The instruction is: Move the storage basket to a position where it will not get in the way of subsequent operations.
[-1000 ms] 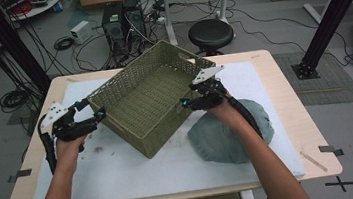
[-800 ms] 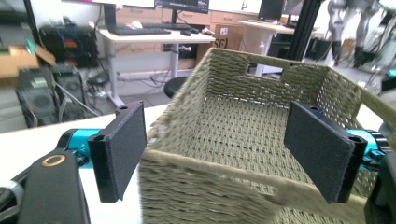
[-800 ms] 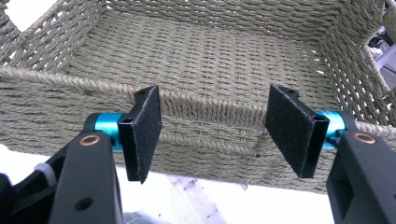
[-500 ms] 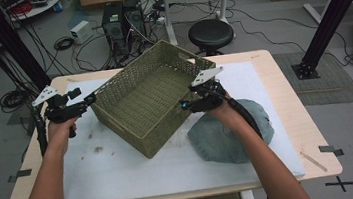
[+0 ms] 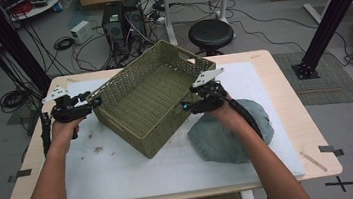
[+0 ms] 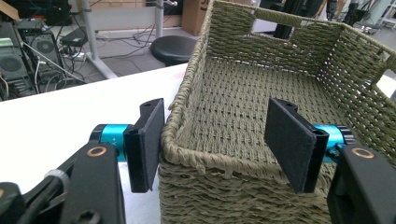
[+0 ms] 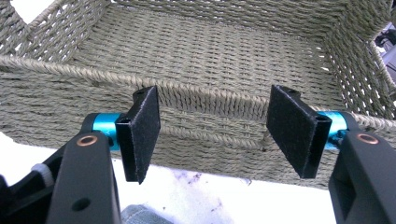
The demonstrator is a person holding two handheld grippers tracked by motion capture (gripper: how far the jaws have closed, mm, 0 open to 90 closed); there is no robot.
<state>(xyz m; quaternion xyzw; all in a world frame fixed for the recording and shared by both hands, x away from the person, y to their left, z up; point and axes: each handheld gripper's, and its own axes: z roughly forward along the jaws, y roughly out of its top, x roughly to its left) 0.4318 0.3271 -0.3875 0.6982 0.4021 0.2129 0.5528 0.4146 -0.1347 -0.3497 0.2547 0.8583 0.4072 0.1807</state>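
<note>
The woven basket [image 5: 151,97] sits empty and skewed on the white mat of the worktop [image 5: 271,68], and I close on it from both sides. My left gripper [image 5: 93,102] meets its left corner; my right gripper [image 5: 185,106] faces its right wall, with a grey cloth [image 5: 255,120] heaped under my forearm. Both sets of jaws stand released, gripping nothing. The left is the nearer: in the left gripper view the corner rim [image 6: 187,140] runs between my jaws, one pad outside the wall and just beside it, the other over the inside. The right gripper view shows that wall [image 7: 205,116] lying crosswise beyond my jaws, its rim above them, apart from both pads. The high view alone shows the basket's long axis running diagonally away from me.
</note>
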